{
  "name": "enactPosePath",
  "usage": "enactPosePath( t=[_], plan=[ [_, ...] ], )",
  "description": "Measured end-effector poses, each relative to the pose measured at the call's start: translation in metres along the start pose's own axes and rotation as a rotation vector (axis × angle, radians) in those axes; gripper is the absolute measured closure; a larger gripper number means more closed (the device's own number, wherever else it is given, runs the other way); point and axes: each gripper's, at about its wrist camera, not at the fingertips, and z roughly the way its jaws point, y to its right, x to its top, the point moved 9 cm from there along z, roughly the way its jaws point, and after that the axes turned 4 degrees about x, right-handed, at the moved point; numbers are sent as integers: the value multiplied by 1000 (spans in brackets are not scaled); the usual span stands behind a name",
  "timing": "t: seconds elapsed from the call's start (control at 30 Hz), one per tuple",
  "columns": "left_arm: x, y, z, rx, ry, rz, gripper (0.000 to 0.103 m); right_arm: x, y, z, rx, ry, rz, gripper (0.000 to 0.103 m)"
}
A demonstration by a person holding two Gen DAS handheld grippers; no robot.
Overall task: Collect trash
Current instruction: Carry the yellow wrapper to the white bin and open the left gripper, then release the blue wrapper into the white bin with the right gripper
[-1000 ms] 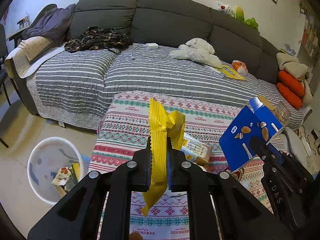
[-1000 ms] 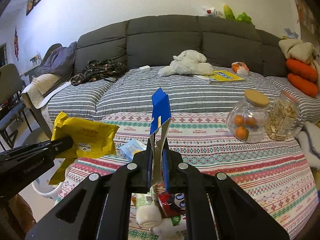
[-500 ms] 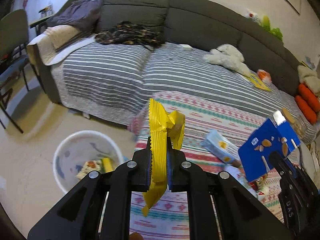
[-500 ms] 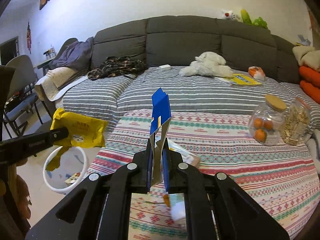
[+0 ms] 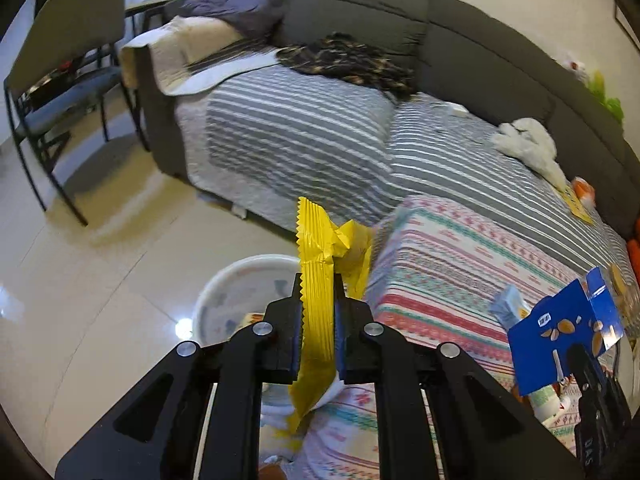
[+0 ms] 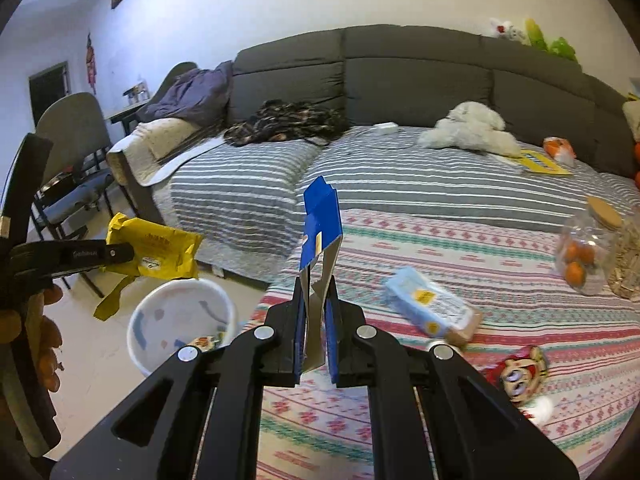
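Left wrist view. The left gripper (image 5: 317,300) has its jaws just starting to part, the pads still touching a crumpled yellow wrapper (image 5: 320,264) that stands up between them. Directly beyond it, on the tiled floor (image 5: 80,280), sits a white bin (image 5: 240,292) with some scraps inside. To the right lies a table under a patterned cloth (image 5: 452,264); at the far right the right gripper (image 5: 576,356) grips a blue carton (image 5: 560,332). A striped sofa (image 5: 300,136) fills the far side.

Right wrist view. The right gripper (image 6: 316,304) is pressed together on the flattened blue carton (image 6: 322,224). At left, the left gripper (image 6: 120,254) carries the yellow wrapper (image 6: 156,252) above the white bin (image 6: 180,316), which stands on the floor just left of the table. On the patterned cloth (image 6: 460,248) lie a pale blue packet (image 6: 432,304) and a red wrapper (image 6: 520,372); a glass jar (image 6: 584,252) stands at far right.
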Motion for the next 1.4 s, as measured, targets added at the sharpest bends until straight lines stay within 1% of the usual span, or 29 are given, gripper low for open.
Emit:
enactPosePath(
  t=[0.03, 0.1, 0.13, 0.23, 0.33, 0.47, 0.67, 0.73, 0.77, 0.8, 0.83, 0.87, 0.97, 1.03, 1.13, 1.2, 1.23, 1.27, 1.3, 1.33, 1.4],
  plan=[
    [2, -8, -1, 16, 1, -12, 86, -1, -6, 3, 8, -4, -4, 94],
    [4, -17, -4, 31, 10, -32, 59, -2, -19, 9, 28, -12, -15, 94],
    [7, -25, -7, 35, 21, -52, 56, -2, -25, 13, 37, -14, -16, 94],
    [13, -40, -13, 30, 35, -97, 56, -4, -46, 27, 83, -29, 10, 94],
    [17, -53, -18, 52, 54, -126, 56, -6, -67, 42, 121, -49, 28, 94],
    [22, -66, -27, 80, 87, -138, 56, -9, -96, 57, 157, -66, 14, 94],
    [30, -86, -35, 81, 110, -187, 56, -5, -136, 75, 202, -70, -26, 94],
    [31, -92, -38, 84, 120, -200, 56, -3, -145, 81, 222, -79, -39, 88],
    [33, -94, -39, 87, 125, -204, 56, -2, -147, 85, 218, -86, -43, 85],
    [33, -97, -41, 94, 131, -206, 56, 0, -148, 89, 210, -87, -43, 67],
    [34, -99, -42, 100, 134, -207, 56, 1, -147, 91, 204, -88, -36, 51],
    [34, -100, -42, 103, 134, -207, 55, 2, -146, 92, 198, -82, -25, 30],
    [34, -101, -42, 105, 134, -205, 53, 6, -140, 91, 180, -72, -10, 29],
    [33, -101, -43, 105, 136, -204, 48, 7, -134, 91, 160, -72, -10, 29],
    [32, -95, -43, 104, 141, -189, 45, 8, -122, 88, 116, -73, -11, 29],
    [32, -88, -43, 109, 145, -171, 36, 10, -113, 85, 90, -70, -11, 29],
    [31, -84, -42, 110, 146, -163, 34, 11, -107, 83, 71, -68, -10, 28],
    [31, -80, -42, 111, 147, -154, 30, 12, -103, 82, 56, -67, -8, 24],
    [30, -76, -42, 114, 147, -146, 24, 13, -95, 78, 29, -59, -3, 21],
    [29, -71, -43, 120, 151, -137, 21, 14, -91, 76, 16, -55, 1, 19],
    [26, -64, -43, 130, 154, -126, 11, 17, -76, 69, -30, -46, 16, 11]
  ],
)
